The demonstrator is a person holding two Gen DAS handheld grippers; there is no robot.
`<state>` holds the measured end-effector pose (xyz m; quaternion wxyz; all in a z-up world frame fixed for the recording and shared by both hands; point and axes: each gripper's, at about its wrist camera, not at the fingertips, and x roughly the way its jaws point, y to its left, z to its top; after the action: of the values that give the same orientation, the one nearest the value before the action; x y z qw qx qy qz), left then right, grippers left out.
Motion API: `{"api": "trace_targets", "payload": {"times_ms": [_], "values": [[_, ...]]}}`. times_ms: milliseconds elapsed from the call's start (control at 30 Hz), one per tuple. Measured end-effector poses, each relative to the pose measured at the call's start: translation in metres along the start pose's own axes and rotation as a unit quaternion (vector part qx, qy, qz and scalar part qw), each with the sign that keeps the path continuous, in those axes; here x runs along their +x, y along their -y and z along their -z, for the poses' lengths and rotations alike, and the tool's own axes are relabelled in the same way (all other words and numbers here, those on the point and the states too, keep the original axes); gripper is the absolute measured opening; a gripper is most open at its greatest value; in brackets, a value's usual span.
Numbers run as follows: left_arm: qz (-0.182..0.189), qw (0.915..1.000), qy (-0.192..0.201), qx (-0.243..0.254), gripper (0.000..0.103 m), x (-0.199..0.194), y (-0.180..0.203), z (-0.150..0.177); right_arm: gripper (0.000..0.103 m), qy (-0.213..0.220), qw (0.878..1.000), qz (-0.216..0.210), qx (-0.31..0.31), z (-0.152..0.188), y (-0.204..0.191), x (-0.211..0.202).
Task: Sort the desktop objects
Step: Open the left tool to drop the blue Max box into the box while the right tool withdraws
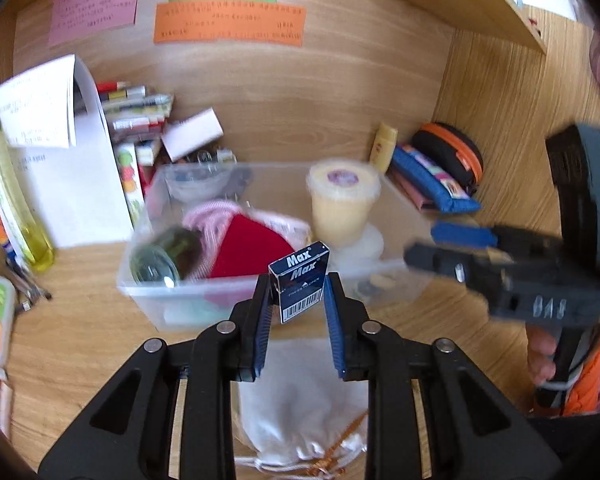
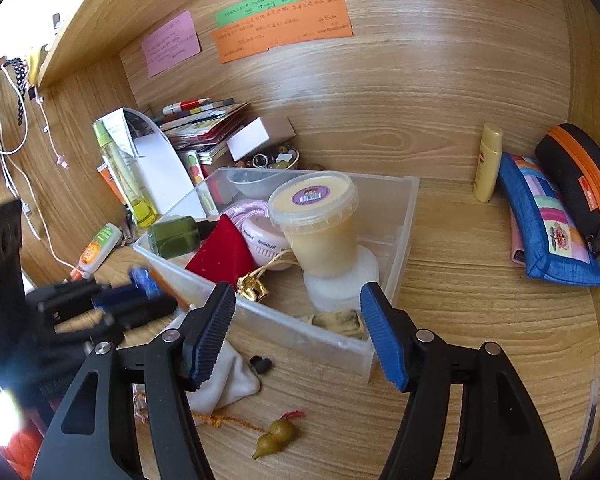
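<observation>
So the left gripper has its blue pads clamped on a small dark-blue Max staple box, held upright and off the tabletop, right at the near rim of the clear plastic bin. Under it sits a white drawstring pouch, lying just in front of the bin's near wall.

The right gripper is about half open with nothing between its pads, hanging over the bin's near corner. In the left wrist view it comes in from the right side, close to the bin's right wall.

The bin is pretty packed: green glass bottle on its side at the left end, red velvet pouch next to it, and a lidded tub of yellowish cream standing on a white round puck. Not much free floor in there except along the right wall.

Open wood is mostly to the right of the bin, up until the blue patchwork pencil case and the black case with orange zip by the side panel. Near the front edge there's a small gourd charm on a cord and a little black bit touching nothing. The left side is crowded with papers, books and a yellow-green bottle.
</observation>
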<state>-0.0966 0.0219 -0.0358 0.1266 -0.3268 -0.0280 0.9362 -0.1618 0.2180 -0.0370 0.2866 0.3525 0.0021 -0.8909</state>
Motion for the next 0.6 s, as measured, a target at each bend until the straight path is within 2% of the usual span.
{"api": "trace_targets", "payload": {"times_ms": [100,200,367,433,467,567,600], "values": [[0.011,0.9999,0.007,-0.001,0.025,0.001,-0.008,-0.017,0.062,-0.002,1.0,-0.002,-0.002,0.006,-0.001,-0.003],[-0.001,1.0,0.004,0.003,0.025,0.012,-0.013,-0.029,0.062,0.001,1.0,-0.006,-0.004,0.012,-0.002,-0.009],[-0.024,0.9996,-0.014,0.0,0.025,0.031,-0.024,-0.034,0.063,0.0,1.0,-0.001,-0.02,0.018,-0.012,-0.02],[-0.02,0.9997,-0.012,0.0,0.026,0.028,-0.024,-0.031,0.063,0.001,1.0,0.004,-0.027,0.021,-0.015,-0.024],[-0.021,0.9997,-0.01,0.002,0.03,0.025,-0.023,-0.029,0.064,0.002,1.0,0.008,-0.03,0.023,-0.018,-0.026],[-0.034,0.9993,0.012,0.013,0.056,0.006,-0.017,-0.022,0.064,0.003,0.999,0.019,-0.036,0.029,-0.021,-0.03],[-0.037,0.9989,0.023,0.019,0.06,-0.003,-0.014,-0.018,0.064,0.0,0.999,0.023,-0.039,0.032,-0.022,-0.03]]}}
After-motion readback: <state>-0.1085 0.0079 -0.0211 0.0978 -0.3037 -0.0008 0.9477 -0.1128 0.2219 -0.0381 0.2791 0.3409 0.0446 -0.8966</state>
